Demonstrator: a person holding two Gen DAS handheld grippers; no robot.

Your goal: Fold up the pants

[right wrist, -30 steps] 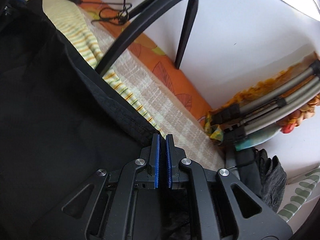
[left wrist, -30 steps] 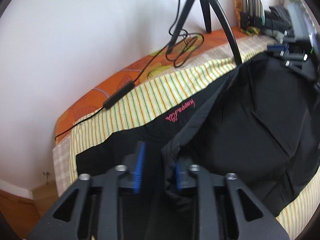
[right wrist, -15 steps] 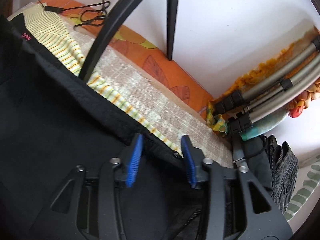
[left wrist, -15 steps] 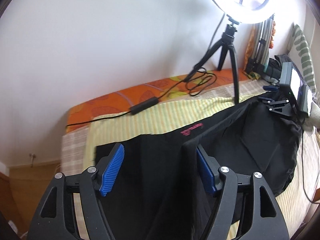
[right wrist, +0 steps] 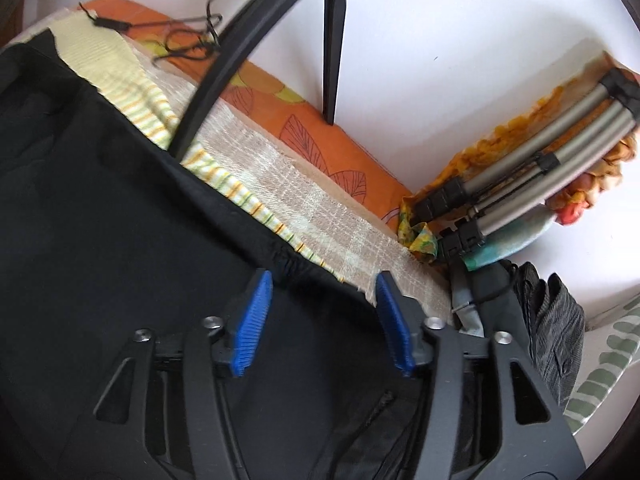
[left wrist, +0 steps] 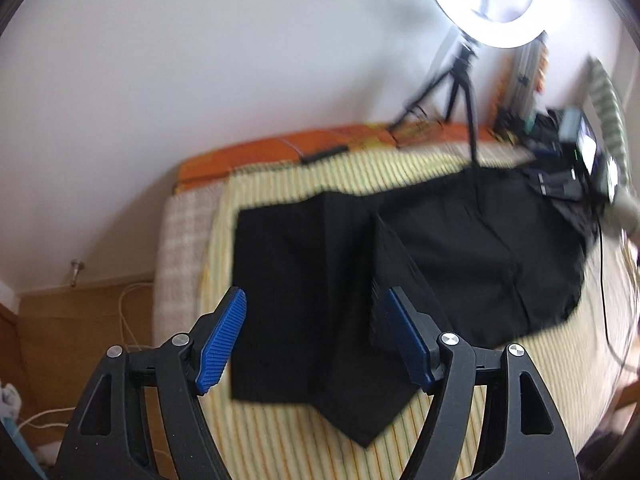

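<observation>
The black pants (left wrist: 460, 248) lie folded lengthwise on the striped yellow bed cover (left wrist: 280, 176). In the left wrist view my left gripper (left wrist: 316, 336) is open and empty, raised above the leg end of the pants, and the view is blurred. In the right wrist view my right gripper (right wrist: 324, 316) is open and empty, its blue pads either side of the elastic waistband (right wrist: 296, 260) of the pants (right wrist: 100, 220). The right gripper also shows at the far end of the pants in the left wrist view (left wrist: 560, 180).
A ring light (left wrist: 484, 0) on a black tripod (right wrist: 224, 68) stands at the bed's far edge by the white wall, its cable (right wrist: 180, 40) on the orange mattress. Folded metal stands (right wrist: 520, 168) and dark clothing (right wrist: 552, 320) lie at the right.
Both grippers opened and let go of the pants. The left gripper rose and pulled back from the cloth, which now lies flat. The right gripper's jaws spread wider over the waistband.
</observation>
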